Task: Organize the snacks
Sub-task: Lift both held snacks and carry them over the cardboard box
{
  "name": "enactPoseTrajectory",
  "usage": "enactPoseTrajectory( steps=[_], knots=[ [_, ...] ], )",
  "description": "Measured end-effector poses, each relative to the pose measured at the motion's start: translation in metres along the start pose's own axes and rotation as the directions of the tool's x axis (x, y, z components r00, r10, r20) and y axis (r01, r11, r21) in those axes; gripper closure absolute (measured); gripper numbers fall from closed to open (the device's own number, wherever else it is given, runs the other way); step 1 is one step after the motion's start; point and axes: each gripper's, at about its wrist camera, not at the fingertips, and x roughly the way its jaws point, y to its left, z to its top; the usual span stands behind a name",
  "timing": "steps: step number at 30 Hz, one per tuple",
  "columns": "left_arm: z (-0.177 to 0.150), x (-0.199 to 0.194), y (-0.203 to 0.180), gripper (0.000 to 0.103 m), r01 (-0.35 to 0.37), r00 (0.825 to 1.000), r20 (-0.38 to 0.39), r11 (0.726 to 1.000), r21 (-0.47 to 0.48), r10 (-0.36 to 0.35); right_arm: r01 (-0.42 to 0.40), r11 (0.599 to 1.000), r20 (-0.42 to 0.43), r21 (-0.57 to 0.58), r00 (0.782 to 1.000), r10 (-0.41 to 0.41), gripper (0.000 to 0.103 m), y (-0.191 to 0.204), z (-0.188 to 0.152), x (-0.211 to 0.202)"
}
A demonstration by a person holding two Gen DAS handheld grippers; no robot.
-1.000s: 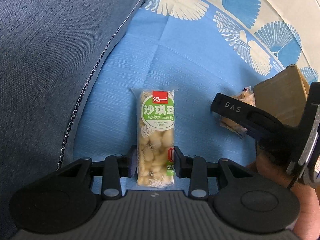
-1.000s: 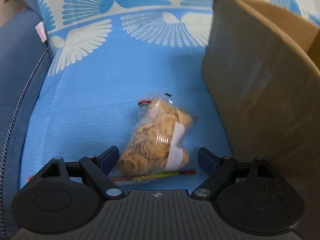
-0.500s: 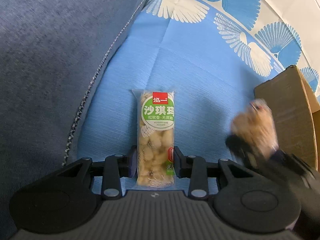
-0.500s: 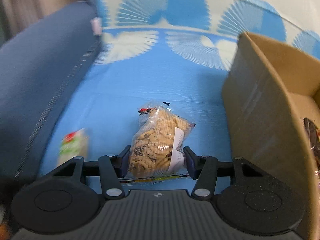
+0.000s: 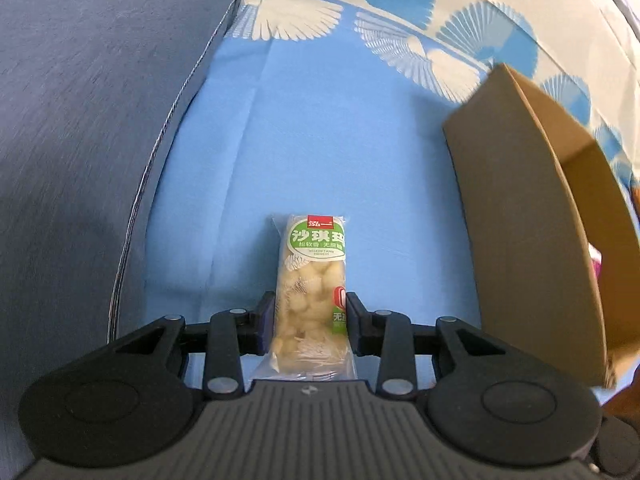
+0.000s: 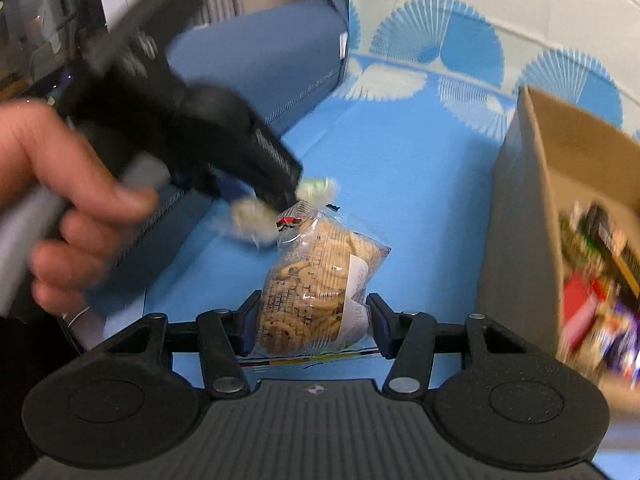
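Note:
My left gripper (image 5: pixel 310 322) is shut on a long clear pack of pale puffed snack with a green label (image 5: pixel 314 280), held above the blue cloth. My right gripper (image 6: pixel 312 322) is shut on a clear bag of small brown biscuits (image 6: pixel 320 284), lifted off the cloth. An open cardboard box (image 5: pixel 532 216) stands to the right; in the right wrist view the box (image 6: pixel 516 216) holds several colourful snack packs (image 6: pixel 596 276). The left gripper (image 6: pixel 294 196) with its pack also shows in the right wrist view, blurred, at left.
A blue cloth with white fan pattern (image 5: pixel 320 140) covers the seat. A dark blue cushion (image 5: pixel 80 120) rises along the left. The person's left hand (image 6: pixel 60 200) holds the left gripper's handle. Curtains and clutter show at far upper left (image 6: pixel 60 8).
My right gripper closed on the biscuit bag and lifted it toward the box. My left gripper, holding the snack pack throughout, rose and swung toward the box.

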Motion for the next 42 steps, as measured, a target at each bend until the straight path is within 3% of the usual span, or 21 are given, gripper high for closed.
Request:
enactPoseTrajectory(
  steps=[5, 11, 20, 38, 42],
  knots=[
    [-0.030, 0.005, -0.004, 0.064, -0.020, 1.000, -0.023, 1.000, 0.004, 0.020, -0.015, 1.000, -0.067, 0.018, 0.998, 0.016, 0.047, 0.001, -0.025, 0.013],
    [-0.044, 0.018, -0.019, 0.063, -0.073, 0.995, -0.057, 0.990, 0.120, 0.080, 0.010, 0.999, -0.140, 0.034, 0.990, -0.005, 0.045, 0.000, -0.039, 0.028],
    [-0.047, 0.027, -0.038, 0.058, -0.121, 0.991, -0.033, 0.974, 0.192, 0.130, 0.001, 0.999, -0.130, 0.054, 0.992, 0.006, 0.042, 0.001, -0.034, 0.033],
    [-0.049, 0.024, -0.039, 0.063, -0.126, 0.991, -0.029, 0.972, 0.199, 0.134, 0.039, 0.999, -0.120, 0.005, 0.992, -0.038, 0.050, 0.010, -0.038, 0.029],
    [-0.048, 0.020, -0.038, 0.064, -0.119, 0.992, -0.026, 0.975, 0.187, 0.126, 0.039, 0.999, -0.083, -0.001, 0.996, -0.039, 0.050, 0.013, -0.035, 0.018]
  ],
)
